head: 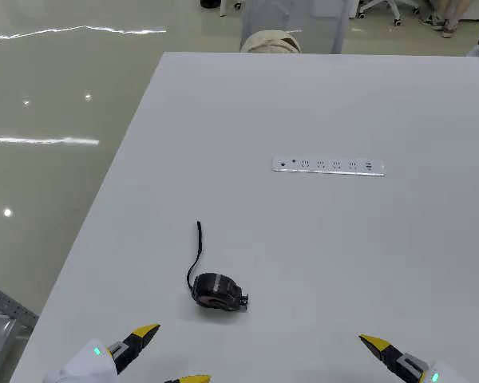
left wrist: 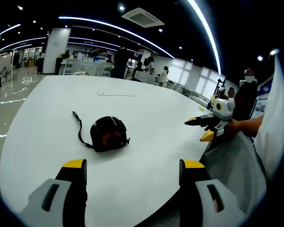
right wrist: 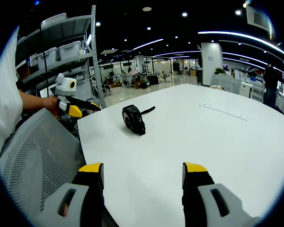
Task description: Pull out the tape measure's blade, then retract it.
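Observation:
A black tape measure lies on the white table near its front edge, its black wrist strap trailing away from me. No blade shows outside the case. My left gripper hovers open just in front of it, to its left. My right gripper is open at the table's front right, well apart from the case. In the left gripper view the tape measure sits ahead of the open left gripper. The right gripper view has the tape measure beyond the open right gripper.
A white power strip lies flat mid-table, farther back. A pale chair stands at the table's far edge. A grey mesh chair is close behind the front edge, and metal shelving stands to the left.

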